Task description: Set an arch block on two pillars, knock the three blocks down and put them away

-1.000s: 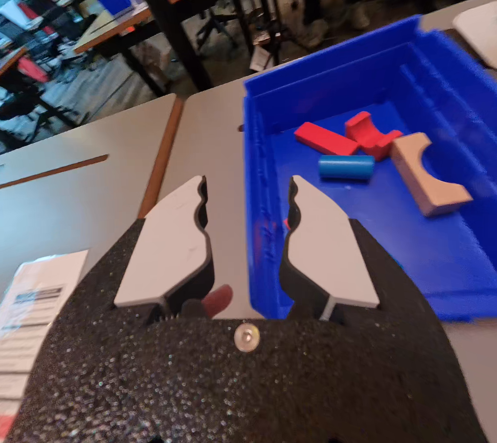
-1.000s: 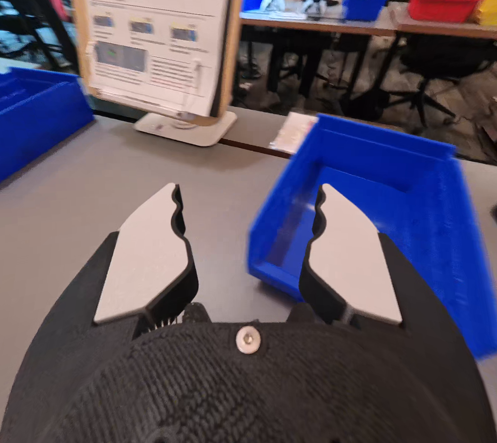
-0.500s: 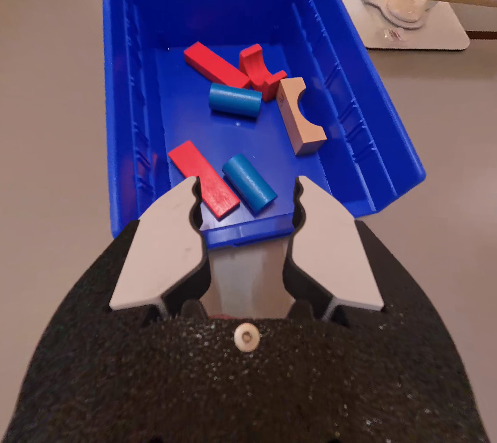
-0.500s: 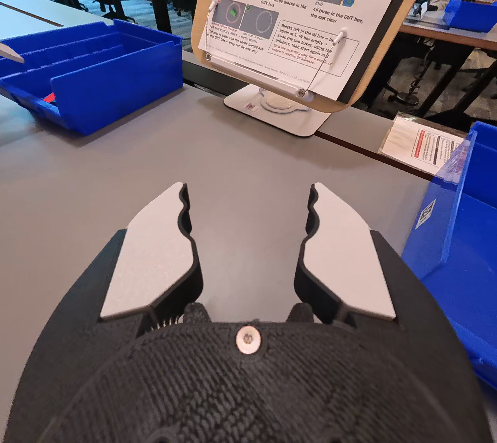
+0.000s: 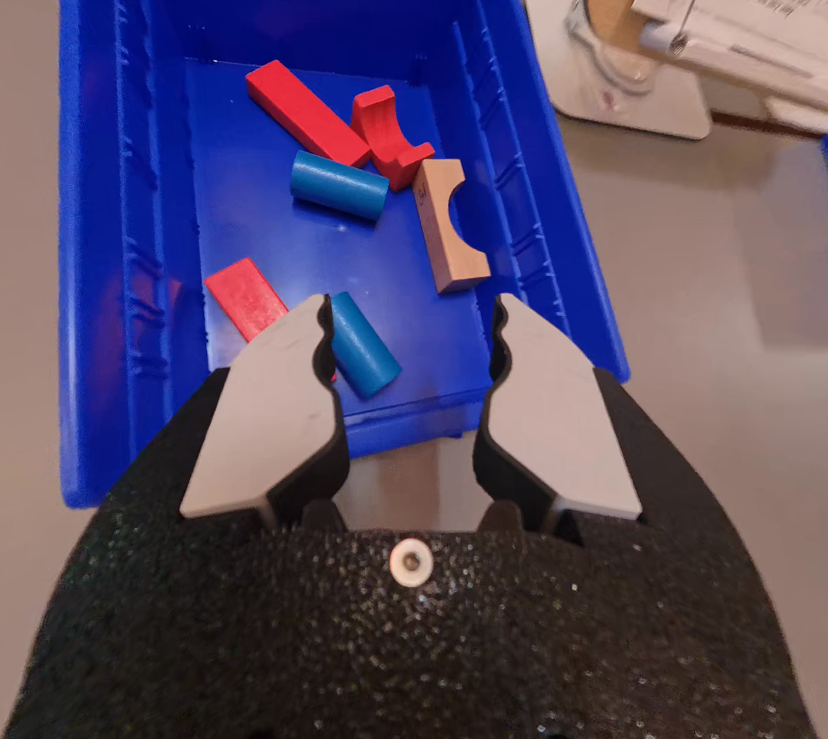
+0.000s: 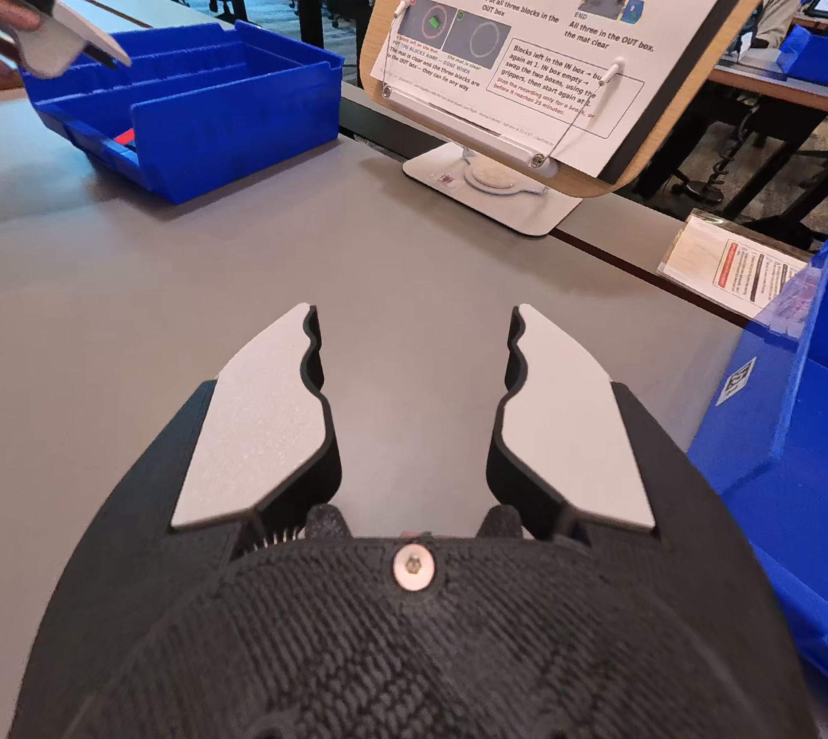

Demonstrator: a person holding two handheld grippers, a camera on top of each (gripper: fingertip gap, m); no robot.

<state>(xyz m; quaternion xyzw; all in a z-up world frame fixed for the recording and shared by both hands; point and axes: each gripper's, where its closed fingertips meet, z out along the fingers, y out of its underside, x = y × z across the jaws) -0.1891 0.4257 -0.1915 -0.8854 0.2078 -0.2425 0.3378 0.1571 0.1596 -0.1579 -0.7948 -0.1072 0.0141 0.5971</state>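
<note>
Wooden blocks [image 5: 338, 184] are seen untouched in the blue bin [image 5: 103, 224] at mid-frame, beneath the empty, wide-open fingers [image 5: 286, 363] of the left gripper [image 5: 410, 309], while the right gripper [image 6: 414, 330] is held equally open and empty over the bare desk [image 6: 188, 269].

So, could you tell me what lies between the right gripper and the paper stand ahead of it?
Nothing: in the right wrist view only bare grey table stretches from the open right gripper to the stand; the blue bins sit off to the sides.
</note>
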